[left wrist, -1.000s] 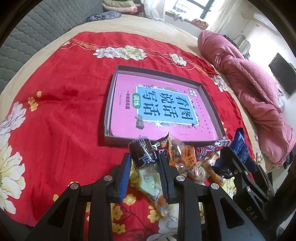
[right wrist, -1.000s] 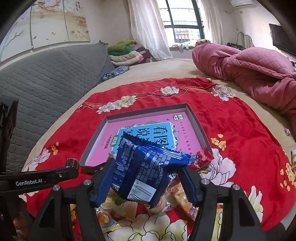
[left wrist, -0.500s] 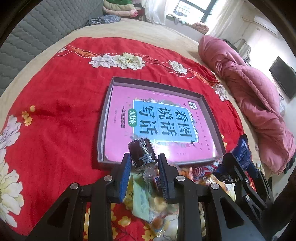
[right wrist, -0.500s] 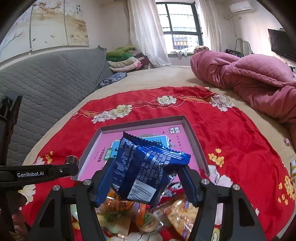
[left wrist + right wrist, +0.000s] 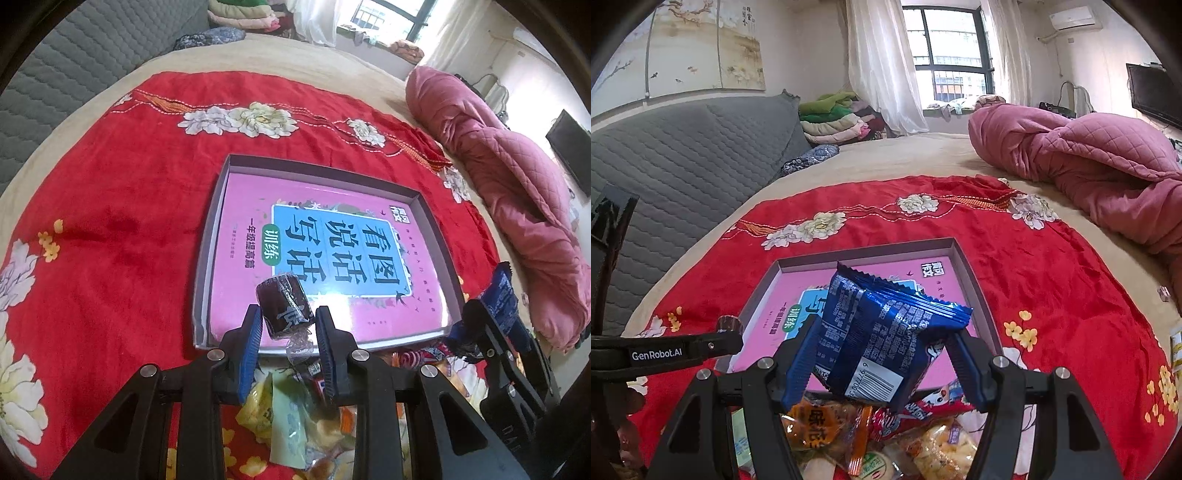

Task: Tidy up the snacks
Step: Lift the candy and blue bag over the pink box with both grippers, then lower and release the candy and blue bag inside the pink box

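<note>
The small dark-brown cylindrical cake in clear wrap sat pinched between the narrow jaws of the left gripper, over the near edge of the shallow grey cardboard tray lined with a pink book. The crinkled blue foil snack packet was clamped in the wider right gripper, above the same near edge.

Risk: the slick wrap could let the cake slip short, onto the loose snack pile below.

Only the right wrist view showed the packet's barcode; only the left view showed the cake's wrap tail.
</note>
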`<state>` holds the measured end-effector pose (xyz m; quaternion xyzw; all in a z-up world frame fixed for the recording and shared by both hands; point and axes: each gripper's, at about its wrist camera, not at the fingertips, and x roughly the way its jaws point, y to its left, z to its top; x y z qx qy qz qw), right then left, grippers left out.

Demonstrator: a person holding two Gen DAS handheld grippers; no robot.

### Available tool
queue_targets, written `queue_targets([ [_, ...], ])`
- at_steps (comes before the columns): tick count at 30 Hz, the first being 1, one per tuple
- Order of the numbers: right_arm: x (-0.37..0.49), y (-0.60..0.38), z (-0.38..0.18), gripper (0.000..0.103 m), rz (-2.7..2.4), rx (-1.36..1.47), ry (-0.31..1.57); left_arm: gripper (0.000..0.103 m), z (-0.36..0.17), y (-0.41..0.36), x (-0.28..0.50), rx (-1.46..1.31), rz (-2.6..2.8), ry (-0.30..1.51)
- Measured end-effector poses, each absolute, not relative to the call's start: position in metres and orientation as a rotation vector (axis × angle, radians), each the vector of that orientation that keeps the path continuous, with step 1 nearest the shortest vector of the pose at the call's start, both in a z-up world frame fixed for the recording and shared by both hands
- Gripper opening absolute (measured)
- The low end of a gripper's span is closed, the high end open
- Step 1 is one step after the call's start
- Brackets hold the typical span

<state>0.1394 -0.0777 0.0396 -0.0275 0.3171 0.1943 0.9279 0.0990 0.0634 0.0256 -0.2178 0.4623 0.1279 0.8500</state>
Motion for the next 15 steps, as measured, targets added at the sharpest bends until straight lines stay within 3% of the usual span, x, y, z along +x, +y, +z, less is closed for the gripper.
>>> queue_targets([
  [15,0.166,-0.073,0.021,0.066,0.358,-0.098,0.674,0.03,0.011,0.07,0.128,-0.447,0.283,0.993],
])
